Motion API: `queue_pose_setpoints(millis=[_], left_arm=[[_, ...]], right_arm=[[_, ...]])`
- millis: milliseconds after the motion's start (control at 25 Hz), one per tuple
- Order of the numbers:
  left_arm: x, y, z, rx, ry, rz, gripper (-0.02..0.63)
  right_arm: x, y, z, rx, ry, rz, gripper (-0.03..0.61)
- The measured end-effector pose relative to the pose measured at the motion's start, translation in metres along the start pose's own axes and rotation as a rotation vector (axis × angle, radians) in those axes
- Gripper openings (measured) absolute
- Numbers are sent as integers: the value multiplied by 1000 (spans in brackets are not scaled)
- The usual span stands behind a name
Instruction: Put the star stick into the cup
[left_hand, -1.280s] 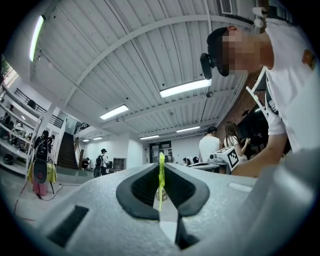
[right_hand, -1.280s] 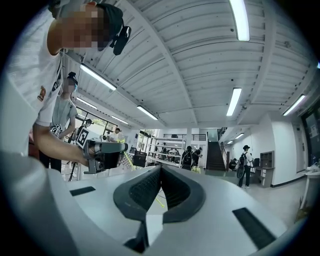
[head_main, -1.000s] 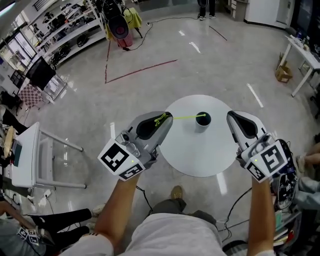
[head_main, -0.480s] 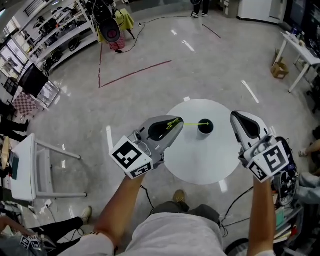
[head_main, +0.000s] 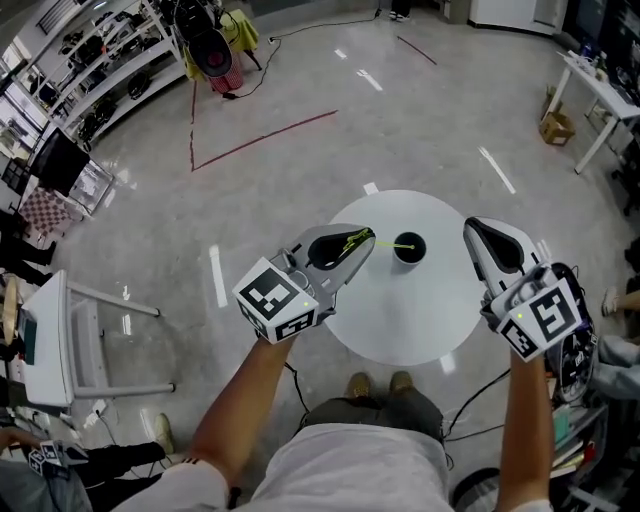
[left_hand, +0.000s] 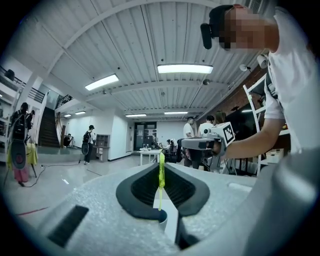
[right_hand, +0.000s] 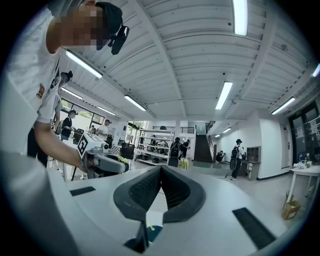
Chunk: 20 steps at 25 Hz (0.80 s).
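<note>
In the head view my left gripper is shut on the yellow-green star stick. It holds the stick nearly level over the round white table. The stick's far end reaches the mouth of the dark cup. In the left gripper view the stick stands pinched between the pads, with the cup rim just below. My right gripper hangs to the right of the cup, jaws together and empty. The right gripper view shows the cup low between its closed pads, and my left gripper off to the left.
The small table stands alone on a shiny grey floor with red tape lines. A white desk is at the left. Shelving and other people stand far off. A cable runs down by the person's feet.
My left gripper has moved right and down toward the cup with the stick still pinched. The right gripper has shifted only slightly.
</note>
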<state>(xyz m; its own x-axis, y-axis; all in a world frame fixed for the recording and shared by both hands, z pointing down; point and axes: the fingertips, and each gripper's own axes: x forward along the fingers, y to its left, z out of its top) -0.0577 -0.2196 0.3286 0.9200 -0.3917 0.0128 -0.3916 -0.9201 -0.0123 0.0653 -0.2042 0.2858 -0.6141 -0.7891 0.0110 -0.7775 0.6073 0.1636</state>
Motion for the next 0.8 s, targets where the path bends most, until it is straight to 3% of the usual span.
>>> queue_pose_setpoints(millis=[400,800], left_arm=[[20,10,-22,-35,68,41,26],[43,17,-52,-73,135,68,26]], right_arm=[[10,-17,-3,4,5,47,12],[23,-31,-30,31,32,99,12]])
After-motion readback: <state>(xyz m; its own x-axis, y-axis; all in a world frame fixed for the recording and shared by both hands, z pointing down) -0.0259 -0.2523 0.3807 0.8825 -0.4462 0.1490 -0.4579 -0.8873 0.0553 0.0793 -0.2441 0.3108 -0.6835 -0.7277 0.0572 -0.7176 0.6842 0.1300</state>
